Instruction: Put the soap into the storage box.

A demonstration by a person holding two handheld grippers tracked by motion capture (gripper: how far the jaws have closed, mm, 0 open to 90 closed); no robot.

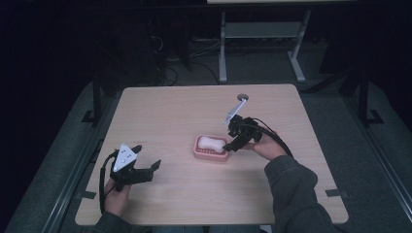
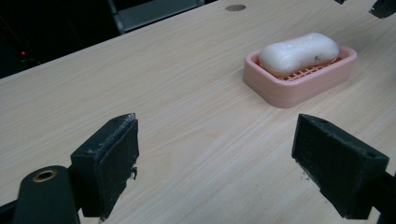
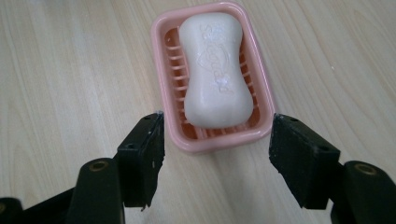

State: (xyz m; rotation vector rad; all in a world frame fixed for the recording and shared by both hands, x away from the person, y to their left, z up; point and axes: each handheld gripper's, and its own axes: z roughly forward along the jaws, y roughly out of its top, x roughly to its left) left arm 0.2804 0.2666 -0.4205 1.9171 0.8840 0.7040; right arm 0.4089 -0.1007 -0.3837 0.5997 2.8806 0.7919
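Observation:
A white bar of soap (image 1: pixel 210 141) (image 2: pixel 299 52) (image 3: pixel 214 70) lies in a pink slotted soap dish (image 1: pixel 209 156) (image 2: pixel 299 91) (image 3: pixel 219 142) near the middle of the wooden table. My right gripper (image 1: pixel 233 143) (image 3: pixel 217 119) hovers at the dish's right end. It is open: the black pads stand on either side of the dish's near end and do not press on it. At the table's front left, my left gripper (image 1: pixel 145 156) (image 2: pixel 215 126) stands open over bare wood with nothing between its pads, pointed toward the dish.
A round cable hole (image 1: pixel 242 97) (image 2: pixel 235 7) sits near the table's far edge. Beyond the table, a white desk frame (image 1: pixel 222 48) stands on the dark floor. Bare wood surrounds the dish on all sides.

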